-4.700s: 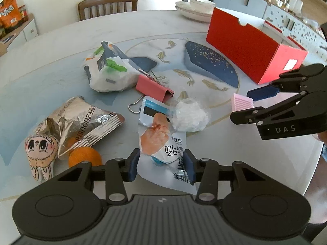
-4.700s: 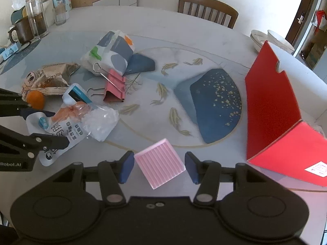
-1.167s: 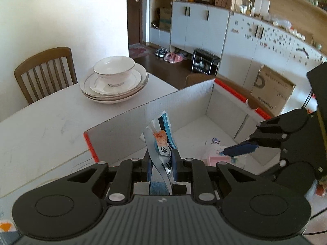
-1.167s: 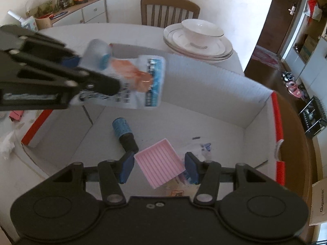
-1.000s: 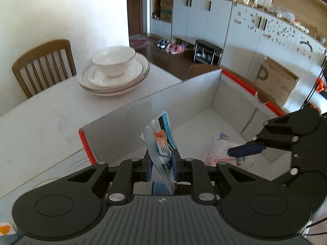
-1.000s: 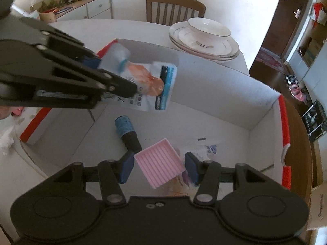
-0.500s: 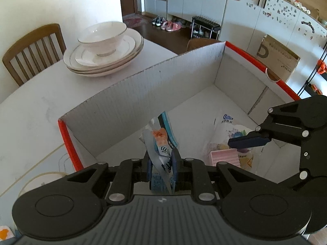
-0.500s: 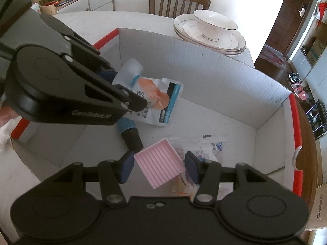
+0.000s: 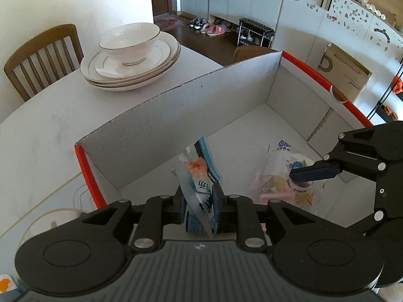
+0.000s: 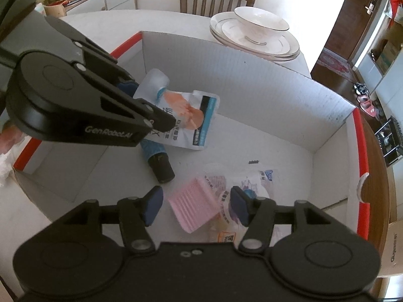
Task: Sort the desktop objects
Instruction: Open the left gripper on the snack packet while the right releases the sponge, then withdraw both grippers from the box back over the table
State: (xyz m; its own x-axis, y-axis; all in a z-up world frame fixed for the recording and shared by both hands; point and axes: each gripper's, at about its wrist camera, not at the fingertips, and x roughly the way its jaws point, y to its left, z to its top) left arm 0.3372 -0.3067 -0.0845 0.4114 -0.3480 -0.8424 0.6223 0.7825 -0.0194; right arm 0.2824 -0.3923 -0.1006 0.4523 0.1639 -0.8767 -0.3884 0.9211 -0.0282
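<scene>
The left gripper (image 9: 199, 205) pinches a pouch (image 9: 199, 176) over the box (image 9: 176, 115); the right gripper (image 10: 194, 205) is opening, its fingers clear of the pink pad (image 10: 192, 207) lying between them.

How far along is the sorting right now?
Done: a bottle and wrapper lie in the box. In hand: the right gripper is opening and the pink pad has dropped free; the left gripper grips the pouch over the box. Left: release it.

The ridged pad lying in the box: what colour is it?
Pink pad; clearest in the right wrist view.
</scene>
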